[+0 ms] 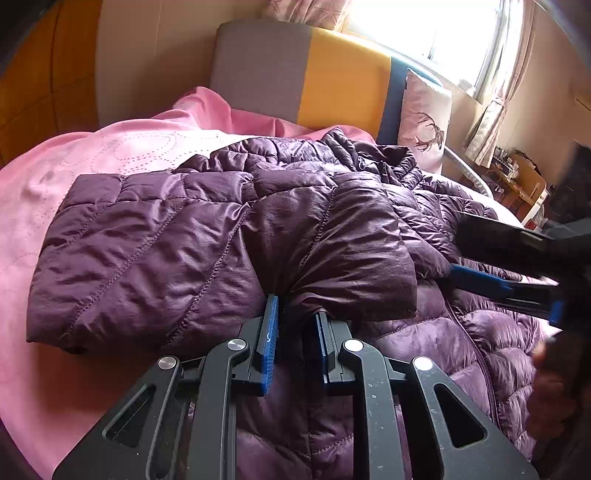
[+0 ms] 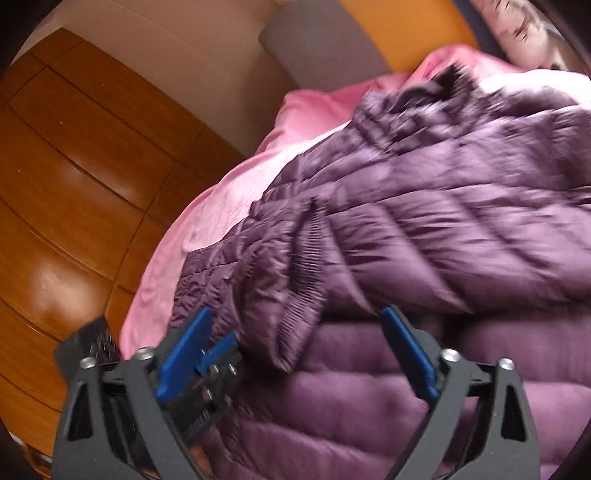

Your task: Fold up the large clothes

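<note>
left gripper: nearest in left wrist view, black arms with blue pads, jaws a narrow gap apart; sleeve cuff edge lies right at the tips, pads not seen pressing it, nothing clamped.
right gripper: jaws spread wide over the jacket, nothing between the pads; right wrist view is motion-blurred. Also enters the left wrist view from the right edge, low over the jacket.
hand: part of a person's hand at the right edge of left wrist view, dark, unclear.
puffer jacket: purple quilted, lies flat on the bed, front up, zipper running down the body at right; blurred in the other view.
sleeve: folded across the jacket body, cuff towards the left gripper.
folded side: left part of the jacket lies doubled over, edge on the cover.
collar: bunched at the far end, towards the headboard.
bed cover: pink, under the jacket.
pillow: pale, deer print, upright against the headboard, beyond the collar.
headboard: grey, yellow and blue panels.
window: bright, with curtains, far right.
wardrobe: brown wood panels, left of the bed.
</note>
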